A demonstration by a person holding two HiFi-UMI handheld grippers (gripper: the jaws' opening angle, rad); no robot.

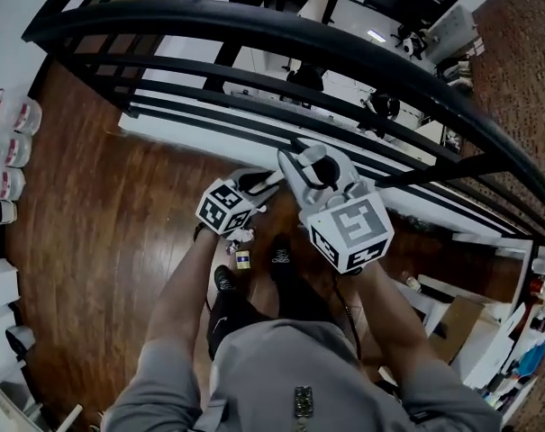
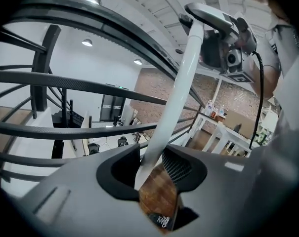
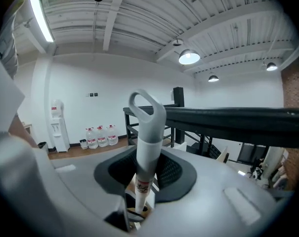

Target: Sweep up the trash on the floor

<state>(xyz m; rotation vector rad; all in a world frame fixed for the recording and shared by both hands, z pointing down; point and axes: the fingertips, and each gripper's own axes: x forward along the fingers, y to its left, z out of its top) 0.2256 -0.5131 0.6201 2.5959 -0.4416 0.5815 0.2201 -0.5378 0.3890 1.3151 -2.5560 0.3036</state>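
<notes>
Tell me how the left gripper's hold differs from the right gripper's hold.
The left gripper is clamped on the bare white shaft. The right gripper is clamped right under the grey looped end. In the head view, the left gripper sits lower, nearer the floor, and the right gripper rides higher. Both are shut, and the shaft and looped end seem to be one piece.

No text could be read with certainty. A small white scrawled mark [image 2: 163, 220] was seen on a dark surface just below the white handle [image 2: 175, 95], its letters not decipherable. On the handle itself a label [image 3: 144, 184] with red print was borne, too small to be read.
</notes>
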